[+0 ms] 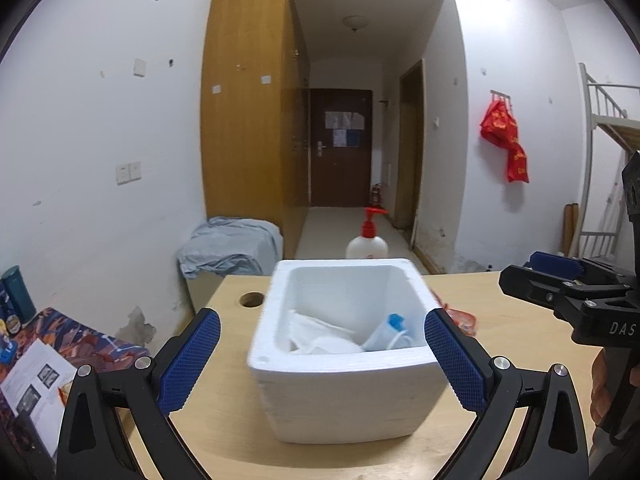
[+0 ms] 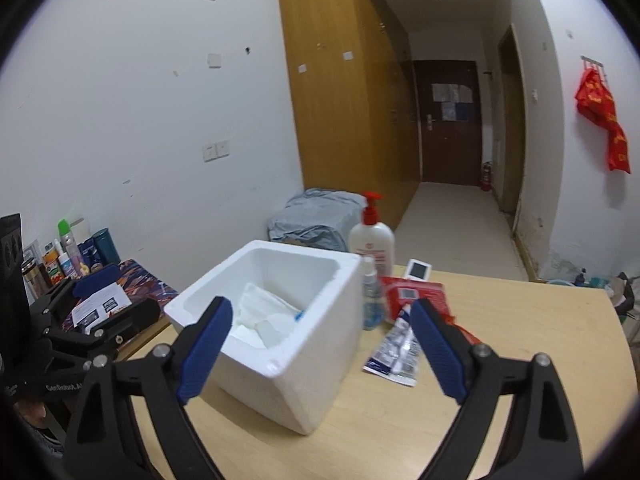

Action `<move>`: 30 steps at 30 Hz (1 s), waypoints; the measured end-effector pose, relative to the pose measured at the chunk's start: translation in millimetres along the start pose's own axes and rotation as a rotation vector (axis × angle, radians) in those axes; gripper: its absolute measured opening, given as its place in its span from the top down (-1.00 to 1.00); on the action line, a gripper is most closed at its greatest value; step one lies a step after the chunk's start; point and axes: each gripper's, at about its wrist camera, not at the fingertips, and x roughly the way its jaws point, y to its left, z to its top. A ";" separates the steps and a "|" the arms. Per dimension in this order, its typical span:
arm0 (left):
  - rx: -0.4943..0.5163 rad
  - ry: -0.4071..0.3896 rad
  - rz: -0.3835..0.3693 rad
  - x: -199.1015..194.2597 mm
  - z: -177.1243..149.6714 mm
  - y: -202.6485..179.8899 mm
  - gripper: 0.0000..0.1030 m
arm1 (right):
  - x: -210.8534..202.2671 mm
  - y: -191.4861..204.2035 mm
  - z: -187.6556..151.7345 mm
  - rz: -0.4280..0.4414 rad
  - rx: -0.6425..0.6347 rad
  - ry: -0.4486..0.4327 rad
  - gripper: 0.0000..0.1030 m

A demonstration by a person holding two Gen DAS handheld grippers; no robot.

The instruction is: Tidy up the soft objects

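On one wooden table [image 2: 500, 340], one white foam box [image 1: 344, 392] holds two masks [image 1: 320, 336]; both tongs, left gripper [image 1: 322, 360] and right gripper [image 2: 320, 344], gape apart, empty.

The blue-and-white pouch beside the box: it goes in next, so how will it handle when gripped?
The pouch looks flat and crinkled, so probably floppy and light. Its glossy film may slip. Lying flat on the table, it may slide when nudged.
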 end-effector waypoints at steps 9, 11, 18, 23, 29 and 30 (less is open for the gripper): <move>0.024 0.006 -0.076 0.2 0.0 -33.8 -0.98 | -33.7 -29.0 -13.4 -0.086 0.041 -0.022 -0.98; 0.027 0.005 -0.080 -1.9 0.2 -38.4 -0.98 | -39.5 -32.1 -15.9 -0.092 0.047 -0.029 -0.99; 0.020 -0.010 -0.072 -19.5 -3.3 -47.6 -0.98 | -58.8 -25.9 -24.5 -0.102 0.019 -0.044 -0.99; 0.024 -0.034 -0.081 -39.5 -6.9 -52.6 -0.98 | -77.8 -21.9 -33.4 -0.096 0.011 -0.066 -1.00; 0.012 -0.051 -0.089 -61.6 -15.4 -55.2 -0.98 | -103.7 -20.5 -45.9 -0.102 0.039 -0.114 -1.00; 0.011 -0.050 -0.093 -64.8 -17.2 -55.9 -0.98 | -106.3 -20.0 -48.0 -0.104 0.041 -0.114 -1.00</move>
